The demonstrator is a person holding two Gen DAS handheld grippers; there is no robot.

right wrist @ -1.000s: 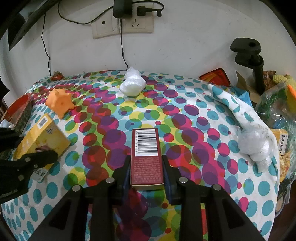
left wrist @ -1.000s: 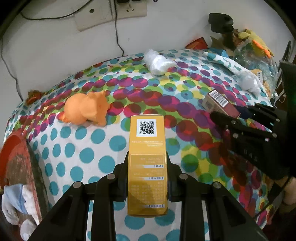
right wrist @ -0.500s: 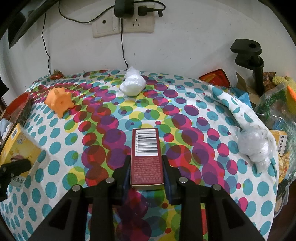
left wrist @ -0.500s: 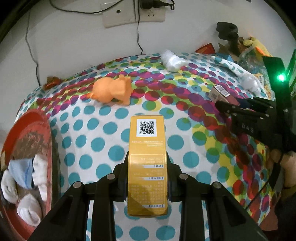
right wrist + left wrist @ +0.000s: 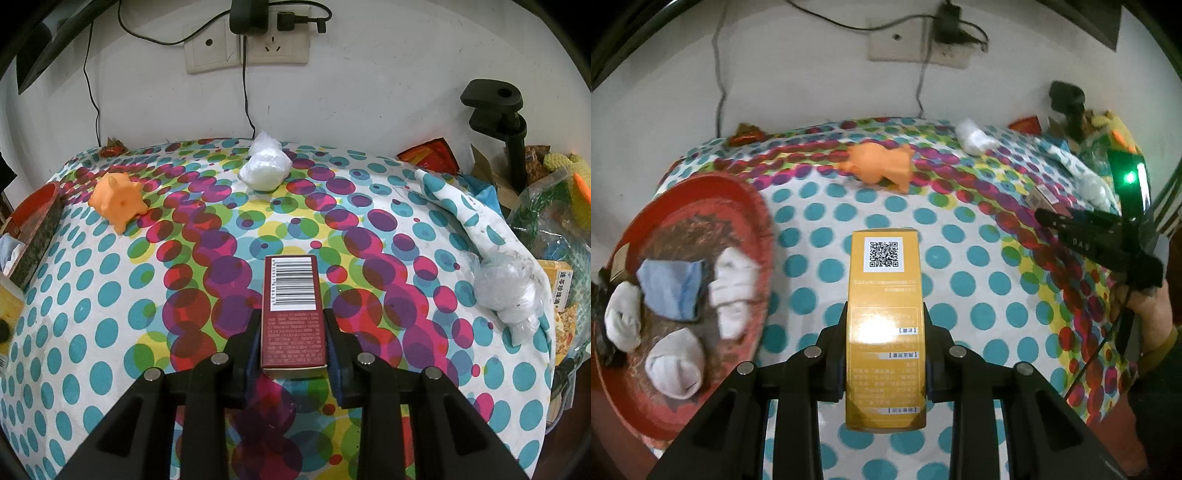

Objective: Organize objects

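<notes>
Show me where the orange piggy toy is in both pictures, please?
Left wrist view: the orange pig toy lies at upper middle, on the far part of the dotted cloth, beyond the yellow box.
Right wrist view: it sits at upper left, near the cloth's far left corner.
Shared landmark: the white plastic bundle near the wall, to the pig's right.

Yellow box [image 5: 884, 321], maroon box [image 5: 293, 314], both aloft, lengthwise.
</notes>
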